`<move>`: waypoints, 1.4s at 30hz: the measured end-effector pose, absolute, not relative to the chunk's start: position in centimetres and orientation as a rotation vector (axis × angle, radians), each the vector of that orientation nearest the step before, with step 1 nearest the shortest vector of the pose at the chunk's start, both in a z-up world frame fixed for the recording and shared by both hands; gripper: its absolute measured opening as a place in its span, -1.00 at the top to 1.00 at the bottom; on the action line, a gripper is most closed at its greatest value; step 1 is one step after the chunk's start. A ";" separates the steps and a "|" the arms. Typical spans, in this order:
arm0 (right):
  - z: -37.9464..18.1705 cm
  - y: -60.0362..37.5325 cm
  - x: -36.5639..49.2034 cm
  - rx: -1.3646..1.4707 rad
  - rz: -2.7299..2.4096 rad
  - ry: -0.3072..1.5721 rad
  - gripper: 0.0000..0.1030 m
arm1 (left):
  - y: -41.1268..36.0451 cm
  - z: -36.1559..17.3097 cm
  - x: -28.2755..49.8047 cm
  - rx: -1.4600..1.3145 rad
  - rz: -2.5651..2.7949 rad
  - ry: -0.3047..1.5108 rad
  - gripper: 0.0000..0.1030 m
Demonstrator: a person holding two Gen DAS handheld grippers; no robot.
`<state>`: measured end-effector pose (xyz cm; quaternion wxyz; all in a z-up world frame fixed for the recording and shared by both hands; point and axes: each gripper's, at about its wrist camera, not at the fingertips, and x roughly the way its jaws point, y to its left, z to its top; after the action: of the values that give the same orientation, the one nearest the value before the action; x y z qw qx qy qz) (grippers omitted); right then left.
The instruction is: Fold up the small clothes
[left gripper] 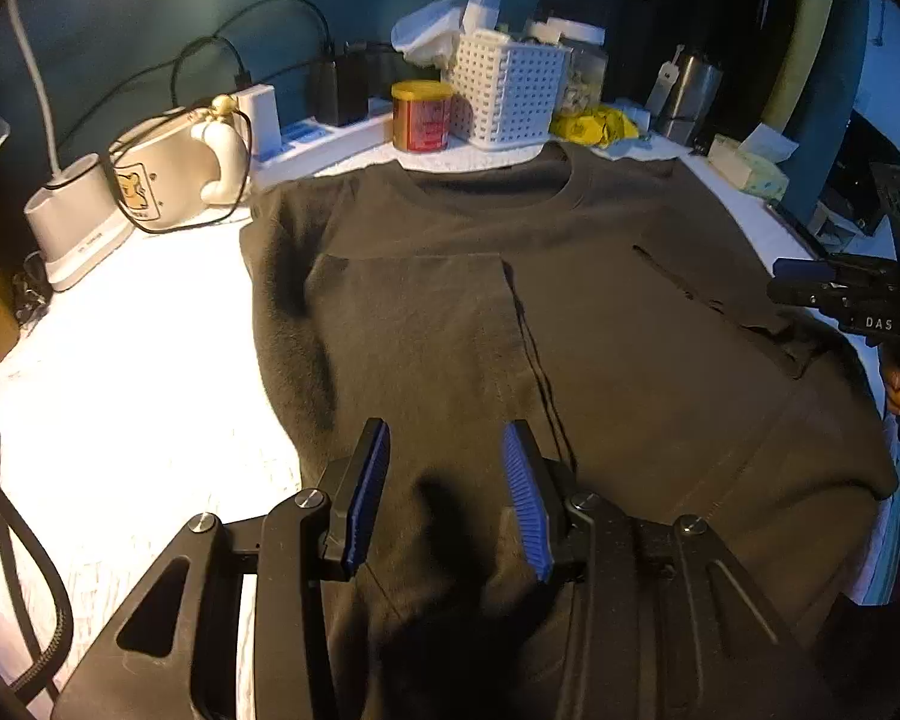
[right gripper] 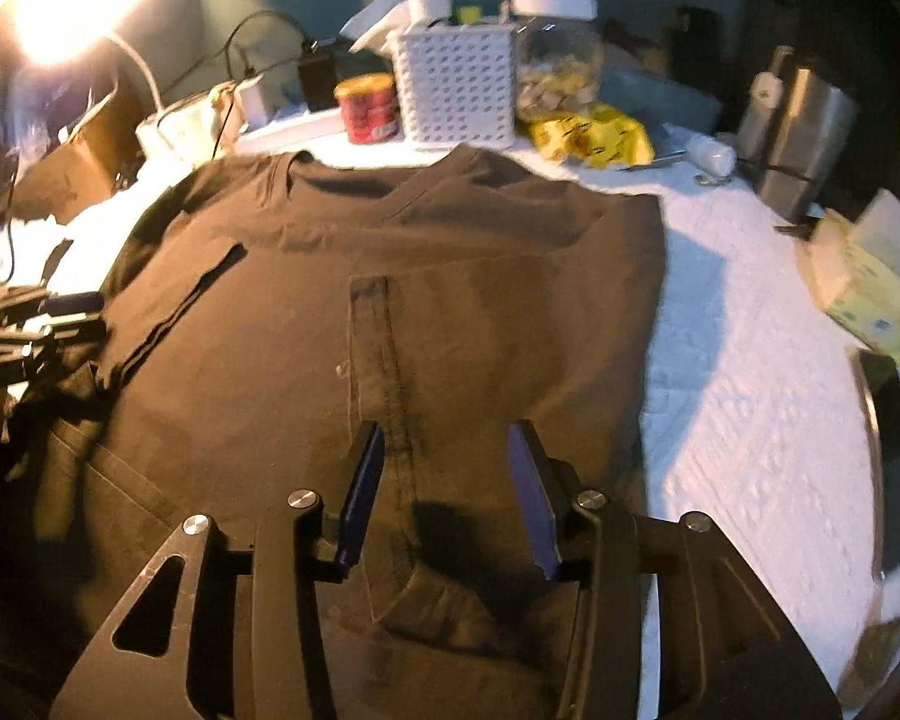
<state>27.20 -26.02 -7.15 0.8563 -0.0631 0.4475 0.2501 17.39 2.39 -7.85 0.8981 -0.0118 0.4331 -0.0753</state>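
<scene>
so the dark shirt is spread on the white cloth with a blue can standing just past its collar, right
Not quite: the can is red with a yellow lid, not blue, as the left wrist view shows. It does stand just past the collar of the dark shirt on the white cloth.

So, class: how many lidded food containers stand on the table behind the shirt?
2: a red can left of the white basket, a clear jar right of it. Others may be hidden.

Clutter (perhaps dense) behind shirt (left gripper: 510, 312)
</scene>
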 end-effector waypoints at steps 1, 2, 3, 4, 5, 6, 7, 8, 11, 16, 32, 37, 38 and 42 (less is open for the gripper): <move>-6.9 -26.4 26.9 -0.124 0.511 0.932 0.11 | 2.4 -7.7 17.0 -0.028 -0.155 0.887 0.24; -6.6 -26.9 26.5 -0.115 0.497 0.925 0.11 | 2.5 -7.5 16.6 -0.032 -0.155 0.878 0.24; -6.3 -27.3 26.1 -0.110 0.484 0.919 0.11 | 2.5 -7.5 16.4 -0.035 -0.156 0.872 0.24; -6.1 -27.6 25.7 -0.106 0.472 0.914 0.11 | 2.5 -7.4 16.1 -0.038 -0.157 0.866 0.24; -6.0 -28.0 25.3 -0.102 0.459 0.909 0.11 | 2.3 -7.2 15.7 -0.040 -0.158 0.855 0.24; -5.8 -28.4 24.9 -0.099 0.448 0.906 0.11 | 2.1 -7.0 15.4 -0.041 -0.155 0.841 0.24; -5.7 -28.7 24.6 -0.098 0.441 0.904 0.11 | 2.0 -6.8 15.0 -0.043 -0.152 0.826 0.23; -5.6 -29.1 24.1 -0.096 0.432 0.902 0.11 | 1.8 -6.6 14.6 -0.047 -0.154 0.813 0.24; -5.5 -30.1 22.6 -0.085 0.406 0.895 0.11 | 1.4 -6.0 13.7 -0.059 -0.160 0.784 0.24; -5.3 -31.4 20.3 -0.074 0.383 0.884 0.11 | 0.5 -5.3 12.0 -0.065 -0.164 0.747 0.24; -7.7 -33.9 15.1 -0.047 0.384 0.907 0.11 | -1.3 -6.7 7.7 -0.072 -0.151 0.757 0.23; -9.1 -34.4 14.9 -0.049 0.379 0.926 0.11 | -0.8 -7.5 6.5 -0.075 -0.117 0.774 0.23; -9.2 -34.5 15.2 -0.058 0.374 0.927 0.11 | -0.5 -7.5 6.1 -0.076 -0.105 0.774 0.23; -9.3 -34.3 16.5 -0.081 0.391 0.922 0.11 | 1.4 -7.4 4.8 -0.095 -0.027 0.749 0.23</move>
<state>16.46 -34.33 -9.25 0.8764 -0.0388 0.4419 0.1873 4.82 1.36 -7.42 0.9294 -0.0463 0.3659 -0.0132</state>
